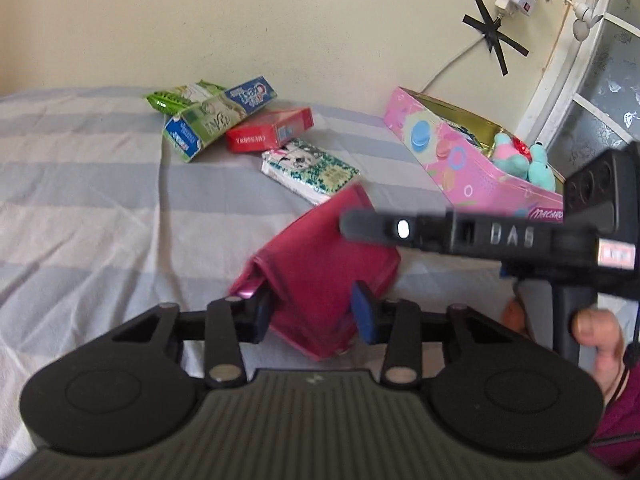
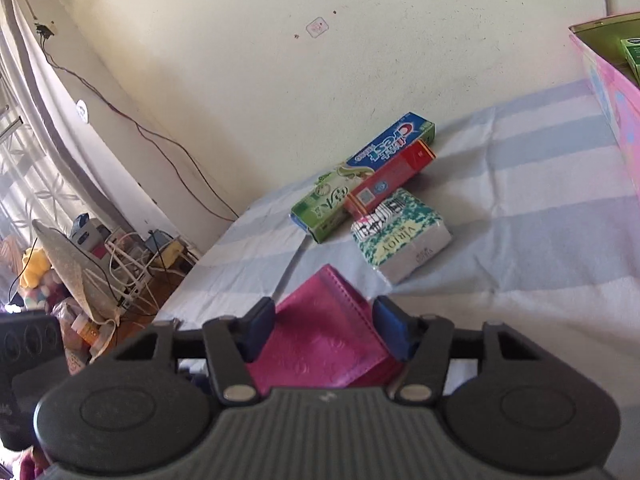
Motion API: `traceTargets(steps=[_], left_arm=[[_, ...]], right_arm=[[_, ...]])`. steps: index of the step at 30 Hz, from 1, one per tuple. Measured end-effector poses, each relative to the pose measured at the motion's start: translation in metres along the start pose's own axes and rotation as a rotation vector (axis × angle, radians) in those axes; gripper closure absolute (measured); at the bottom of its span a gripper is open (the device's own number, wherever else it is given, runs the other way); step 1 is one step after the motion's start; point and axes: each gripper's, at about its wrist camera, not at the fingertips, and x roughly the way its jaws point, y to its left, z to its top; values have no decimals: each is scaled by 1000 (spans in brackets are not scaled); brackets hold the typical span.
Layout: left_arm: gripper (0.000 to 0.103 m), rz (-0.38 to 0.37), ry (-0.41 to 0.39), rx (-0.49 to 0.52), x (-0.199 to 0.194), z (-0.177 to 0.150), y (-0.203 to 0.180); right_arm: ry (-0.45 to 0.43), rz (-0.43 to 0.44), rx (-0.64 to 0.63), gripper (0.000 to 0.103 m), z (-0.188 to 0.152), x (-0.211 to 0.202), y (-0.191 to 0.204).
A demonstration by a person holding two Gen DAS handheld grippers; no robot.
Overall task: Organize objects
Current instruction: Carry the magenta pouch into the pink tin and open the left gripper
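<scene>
A magenta wallet (image 1: 320, 276) is held above the striped bed sheet. My left gripper (image 1: 314, 312) is shut on its near end, blue pads on both sides. My right gripper (image 2: 324, 330) is shut on the same wallet (image 2: 320, 348) from the other side; its body crosses the left wrist view (image 1: 480, 236). Beyond lie a green-and-blue toothpaste box (image 1: 216, 116), a red box (image 1: 268, 132) and a tissue pack (image 1: 310, 170). They also show in the right wrist view: toothpaste box (image 2: 360, 172), red box (image 2: 390, 178), tissue pack (image 2: 400, 236).
An open pink box (image 1: 460, 160) with teal plush toys (image 1: 524, 160) stands at the right by the wall; its corner shows in the right wrist view (image 2: 612, 92). The bed's left edge drops to floor clutter and cables (image 2: 120, 264). A window frame (image 1: 560, 64) is at far right.
</scene>
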Motion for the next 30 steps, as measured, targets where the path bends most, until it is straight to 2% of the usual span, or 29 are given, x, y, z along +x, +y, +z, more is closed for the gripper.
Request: traceTargets(steps=[5,9,16,20,24,26,28,30], left_arm=[[62,-31,-9,2,-5,7,-8],[62,-72,-80,72,-8,29,-38],[60,-198,-157,231,29,84,-129],[60,-241,-136,303,69,105,-177],[60,-229,-70,314,117,118,-200],[59,-188,-68,327,133,120,-208],[57,-108,-75,378,148,122,-223],[50,-43,-55,413,165,125,-235]], right_arm=[[-22,-51,-50,73,-13,-25,10],[-128,-78,-67,74,-5,-60,12],[-368,-275,-120,74,27,-141,-8],[-424,-362,-57,74,46,-175,-49],[-380,-397,23,74,63,-185,-98],[-360,-422,29,75,72,-186,-116],[-338,-502,-3,79,83,-181,-124],[-333,-635,-40,79,90,-176,-132]])
